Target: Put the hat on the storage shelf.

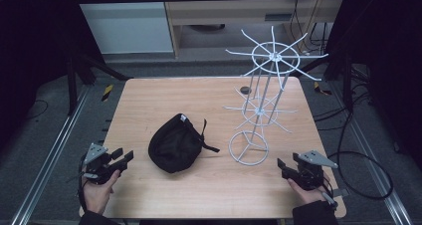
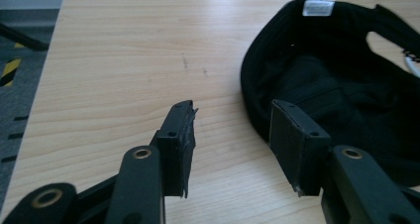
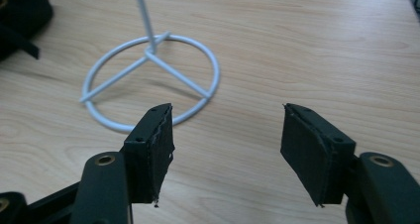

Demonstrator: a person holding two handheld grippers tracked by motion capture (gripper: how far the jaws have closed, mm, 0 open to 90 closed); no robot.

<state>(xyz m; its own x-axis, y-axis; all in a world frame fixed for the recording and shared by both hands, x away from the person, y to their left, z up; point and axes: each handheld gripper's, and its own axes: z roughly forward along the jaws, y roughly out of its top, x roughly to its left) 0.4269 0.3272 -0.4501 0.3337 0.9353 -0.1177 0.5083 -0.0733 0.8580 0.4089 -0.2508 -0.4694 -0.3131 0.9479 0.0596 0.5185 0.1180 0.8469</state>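
Both claws (image 1: 127, 158) (image 1: 281, 164) agape; cap (image 1: 175, 143) between.

a light wooden table (image 1: 149, 98) holds a black cap (image 1: 175, 143) near the middle, a white wire stand (image 1: 248, 148) with a round ring foot beside it, and a small dark round thing (image 1: 244, 89) near the far edge.

Nothing could be read anywhere. A small white label (image 2: 318, 7) was sewn inside the rim of the black cap (image 2: 346, 85), but its print was too blurred to make out from where the left gripper's camera looked.
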